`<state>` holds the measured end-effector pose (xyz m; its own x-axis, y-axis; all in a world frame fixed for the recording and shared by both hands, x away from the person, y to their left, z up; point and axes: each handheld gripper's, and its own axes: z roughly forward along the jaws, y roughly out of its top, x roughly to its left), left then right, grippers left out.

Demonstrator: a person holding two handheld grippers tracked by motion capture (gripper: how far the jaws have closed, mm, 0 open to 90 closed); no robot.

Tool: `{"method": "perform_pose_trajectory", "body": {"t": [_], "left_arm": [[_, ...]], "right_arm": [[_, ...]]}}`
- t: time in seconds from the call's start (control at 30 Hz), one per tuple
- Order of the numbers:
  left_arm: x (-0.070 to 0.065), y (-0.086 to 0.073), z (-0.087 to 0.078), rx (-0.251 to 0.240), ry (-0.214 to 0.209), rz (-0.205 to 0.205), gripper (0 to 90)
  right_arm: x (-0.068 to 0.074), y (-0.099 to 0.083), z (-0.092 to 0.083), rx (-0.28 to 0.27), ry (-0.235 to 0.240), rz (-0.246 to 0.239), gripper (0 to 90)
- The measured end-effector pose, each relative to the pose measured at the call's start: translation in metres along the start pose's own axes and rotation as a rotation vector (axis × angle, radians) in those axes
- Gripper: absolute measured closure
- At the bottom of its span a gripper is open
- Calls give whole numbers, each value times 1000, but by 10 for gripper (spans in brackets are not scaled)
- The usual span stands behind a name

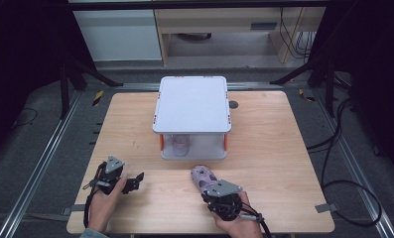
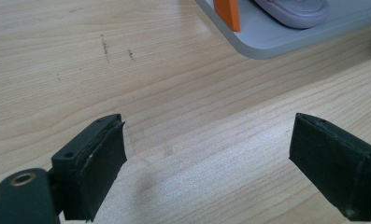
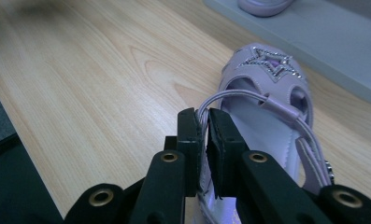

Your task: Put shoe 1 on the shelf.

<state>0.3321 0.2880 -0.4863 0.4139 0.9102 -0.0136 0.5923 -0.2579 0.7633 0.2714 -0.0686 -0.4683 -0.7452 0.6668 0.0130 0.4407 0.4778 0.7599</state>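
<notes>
Lilac strappy sandal (image 3: 267,116), pinched by the right tool (image 3: 205,126), points far toward the grey two-tier rack (image 1: 192,106); left tool (image 2: 206,154) gapes wide.

Wood table (image 1: 135,124) w/ grey two-tier rack (image 1: 192,106) at center, lilac sandal (image 1: 203,177) just in front.

Beyond your tongs, past the far edge of the light wooden table (image 1: 264,124), you see a grey floor (image 1: 35,148) crossed by metal rails (image 1: 40,163). Farther back stand a white cabinet (image 1: 117,34) and a pale wooden desk (image 1: 224,22). Black drapes (image 1: 368,59) close both sides. Black cables (image 1: 333,148) loop on the floor to the right of your tongs.
</notes>
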Motion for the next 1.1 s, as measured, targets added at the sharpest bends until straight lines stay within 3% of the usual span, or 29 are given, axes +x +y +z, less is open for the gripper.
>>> {"method": "perform_pose_trajectory", "body": {"t": [0.27, 0.33, 0.47, 0.6, 0.73, 0.9, 1.1], "left_arm": [[-1, 0, 0, 8, -2, 5, 95], [0, 0, 0, 6, -2, 4, 95], [0, -1, 0, 4, -1, 1, 95], [-1, 0, 0, 5, -1, 4, 95], [-1, 0, 0, 8, 0, 7, 95], [-1, -1, 1, 12, -1, 9, 95], [-1, -1, 1, 14, -3, 12, 95]], "right_arm": [[-1, -8, 0, 15, 14, 20, 727], [-3, -8, -4, 7, 20, 36, 638], [-7, -6, -17, -8, 47, 43, 571], [-15, -1, -34, -51, 68, 29, 622], [-33, 1, -40, -49, 24, 29, 691], [-45, -3, -27, -6, 4, 34, 716], [-49, -8, -11, 32, 4, 34, 711]]}}
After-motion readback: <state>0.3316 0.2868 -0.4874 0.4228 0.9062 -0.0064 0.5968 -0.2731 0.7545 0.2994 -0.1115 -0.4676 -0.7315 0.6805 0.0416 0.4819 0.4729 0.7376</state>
